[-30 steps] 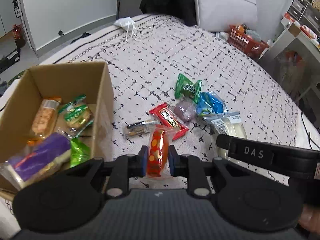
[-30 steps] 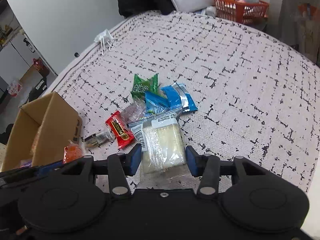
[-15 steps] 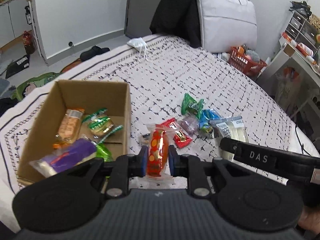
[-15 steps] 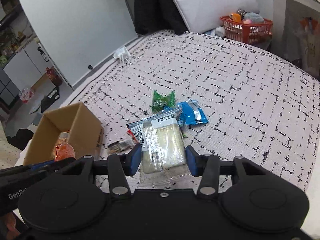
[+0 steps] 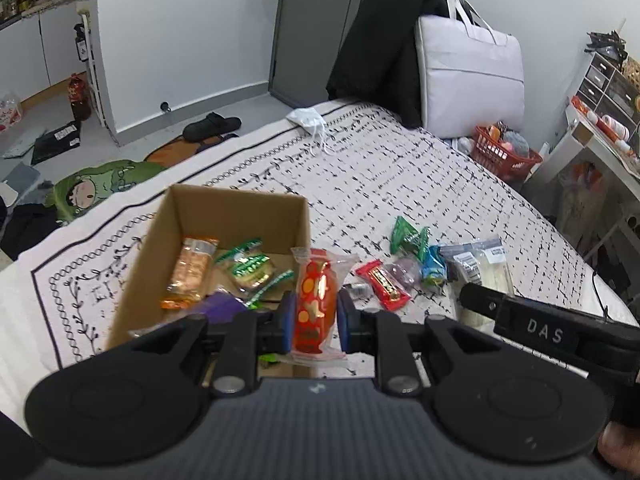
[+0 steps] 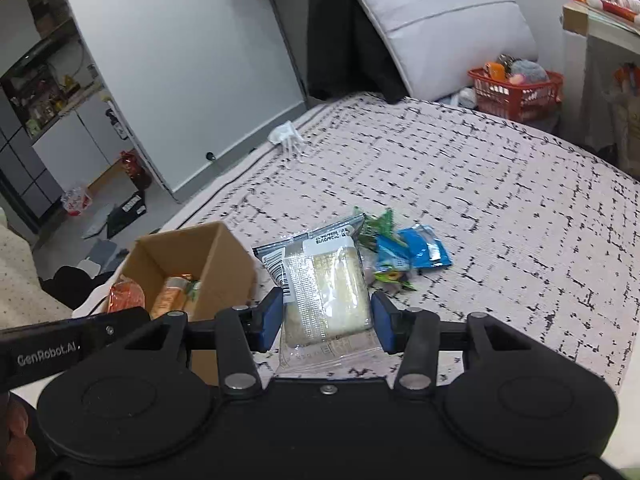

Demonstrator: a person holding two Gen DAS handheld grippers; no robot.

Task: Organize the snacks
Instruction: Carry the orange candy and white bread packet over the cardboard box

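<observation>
Left hand-held gripper (image 5: pixel 313 316) pinching an orange snack (image 5: pixel 314 304) lengthwise hangs nearer the box (image 5: pixel 224 204) — right hand-held gripper (image 6: pixel 325 320), clamping a pale packet (image 6: pixel 326 292), sits beside the box's right wall.

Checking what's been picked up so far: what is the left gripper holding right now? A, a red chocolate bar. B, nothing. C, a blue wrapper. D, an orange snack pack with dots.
D: the left gripper is shut on the orange snack pack.

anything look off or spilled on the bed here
Nothing spilled or damaged. A few snack packets lie in a loose heap on the bedspread beside the cardboard box, unsorted. A white face mask at the far edge doesn't belong with them.
</observation>
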